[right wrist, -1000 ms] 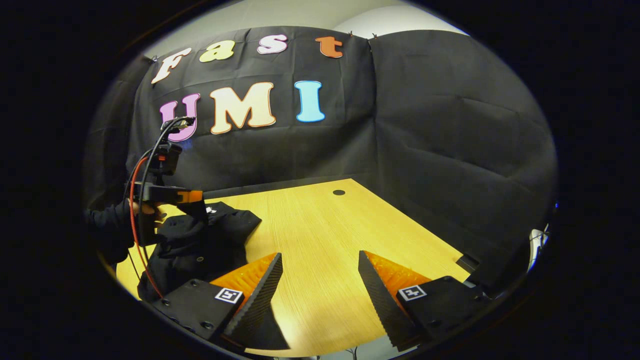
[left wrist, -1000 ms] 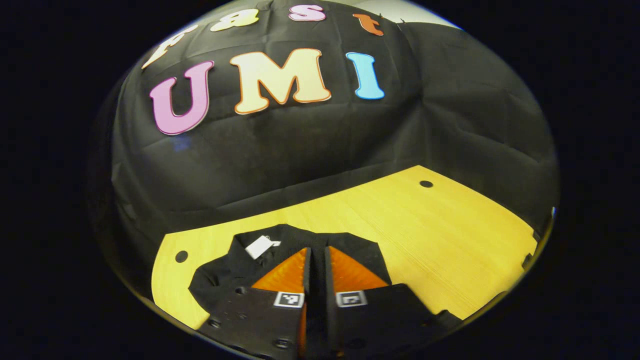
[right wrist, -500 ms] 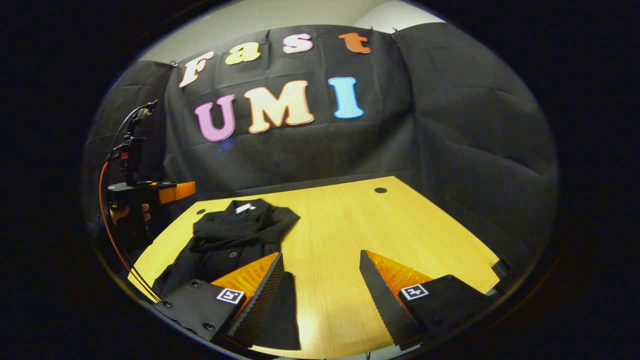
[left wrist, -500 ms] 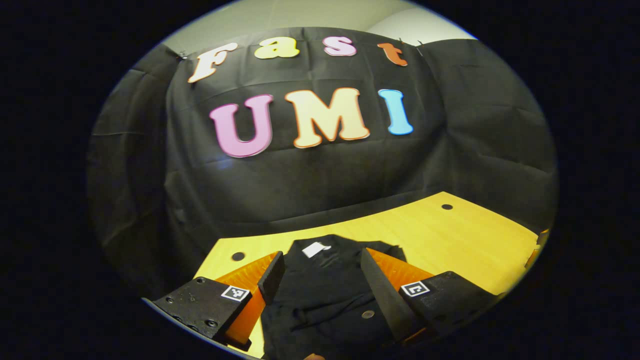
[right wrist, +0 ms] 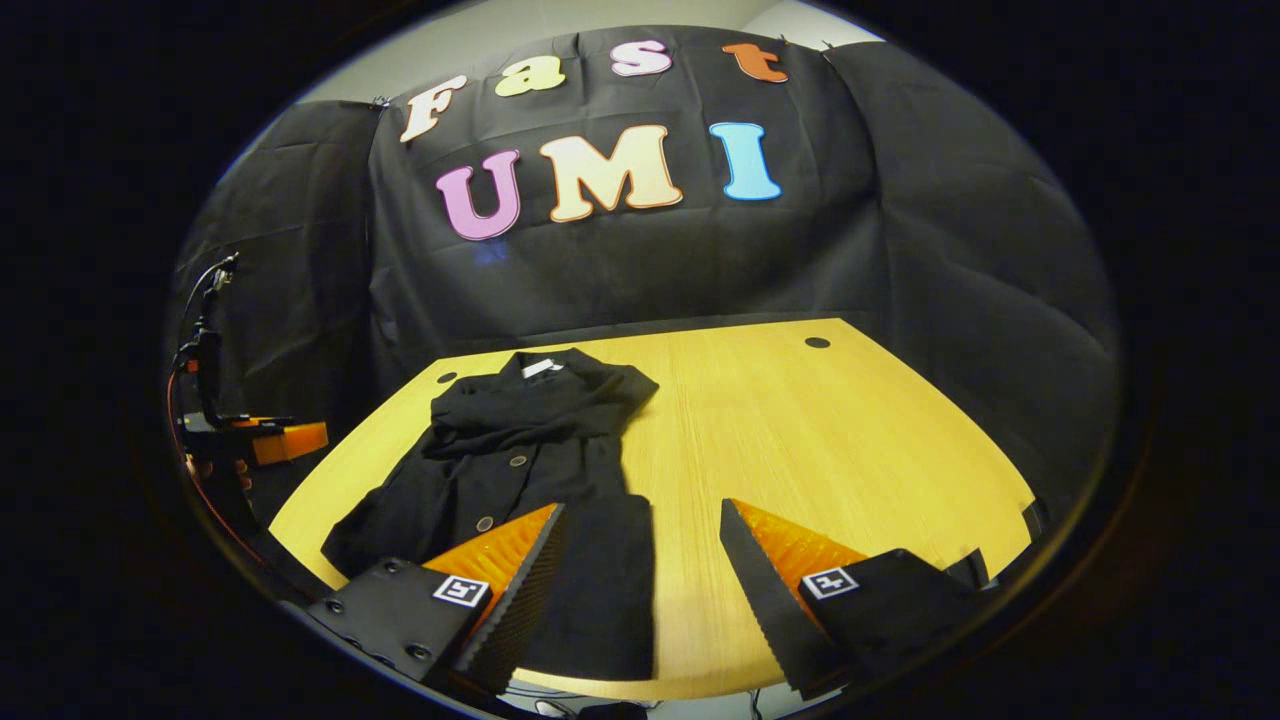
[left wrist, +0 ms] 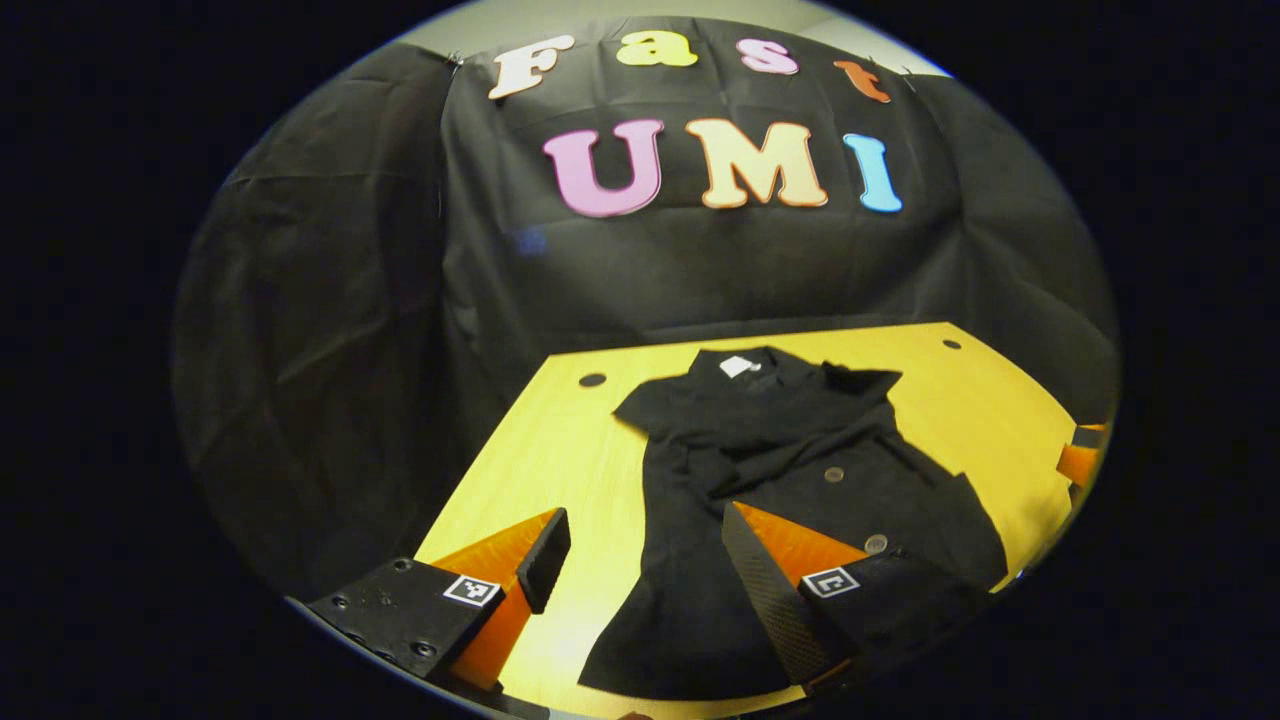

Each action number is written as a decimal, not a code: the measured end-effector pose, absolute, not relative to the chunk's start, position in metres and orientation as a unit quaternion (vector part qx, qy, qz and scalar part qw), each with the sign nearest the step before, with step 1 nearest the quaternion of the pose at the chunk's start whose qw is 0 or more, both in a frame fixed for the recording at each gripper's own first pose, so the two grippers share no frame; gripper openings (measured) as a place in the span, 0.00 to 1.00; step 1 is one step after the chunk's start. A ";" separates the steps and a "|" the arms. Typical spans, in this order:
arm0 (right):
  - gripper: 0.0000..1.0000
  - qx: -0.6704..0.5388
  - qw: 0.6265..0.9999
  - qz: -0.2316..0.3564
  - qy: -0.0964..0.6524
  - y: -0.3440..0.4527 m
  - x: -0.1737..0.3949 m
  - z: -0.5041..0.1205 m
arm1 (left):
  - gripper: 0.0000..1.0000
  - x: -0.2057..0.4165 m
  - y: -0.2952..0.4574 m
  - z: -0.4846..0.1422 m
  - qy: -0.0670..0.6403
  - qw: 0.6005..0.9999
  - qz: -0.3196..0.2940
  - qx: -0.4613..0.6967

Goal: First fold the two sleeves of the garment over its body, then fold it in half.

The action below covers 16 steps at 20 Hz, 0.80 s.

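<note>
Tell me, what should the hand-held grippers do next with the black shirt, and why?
Probably lower both open grippers, the left hand-held gripper and the right hand-held gripper, to the near hem of the black shirt. Its sleeves look already folded across the body, so halving is what remains.

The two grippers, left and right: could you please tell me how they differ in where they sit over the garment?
In its own view, the left gripper has one finger over the garment and the other over bare table. The right gripper mirrors that: one finger overlaps the garment's hem, the other sits over table. The right gripper's view also shows the left gripper off the table's edge. Both are open and hold nothing.
</note>
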State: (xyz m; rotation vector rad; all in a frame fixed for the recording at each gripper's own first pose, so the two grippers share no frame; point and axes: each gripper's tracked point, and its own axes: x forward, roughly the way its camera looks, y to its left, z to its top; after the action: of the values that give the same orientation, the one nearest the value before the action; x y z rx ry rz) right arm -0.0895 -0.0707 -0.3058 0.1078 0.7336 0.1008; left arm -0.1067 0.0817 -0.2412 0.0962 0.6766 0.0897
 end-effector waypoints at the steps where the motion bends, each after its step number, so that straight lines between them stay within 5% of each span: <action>1: 0.98 0.050 0.928 0.049 0.366 -0.067 -0.096 -0.311 | 0.94 -0.116 0.085 -0.248 0.342 0.938 0.042 0.045; 16: 0.94 0.007 0.857 0.033 0.514 -0.057 -0.184 -0.414 | 0.95 -0.227 0.083 -0.362 0.509 0.861 0.018 -0.008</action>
State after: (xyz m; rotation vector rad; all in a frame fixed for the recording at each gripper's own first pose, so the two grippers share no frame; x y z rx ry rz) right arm -0.1836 -0.0566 -0.4145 0.0140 1.0798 0.0694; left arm -0.2269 0.0829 -0.3624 -0.0162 1.0671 0.0380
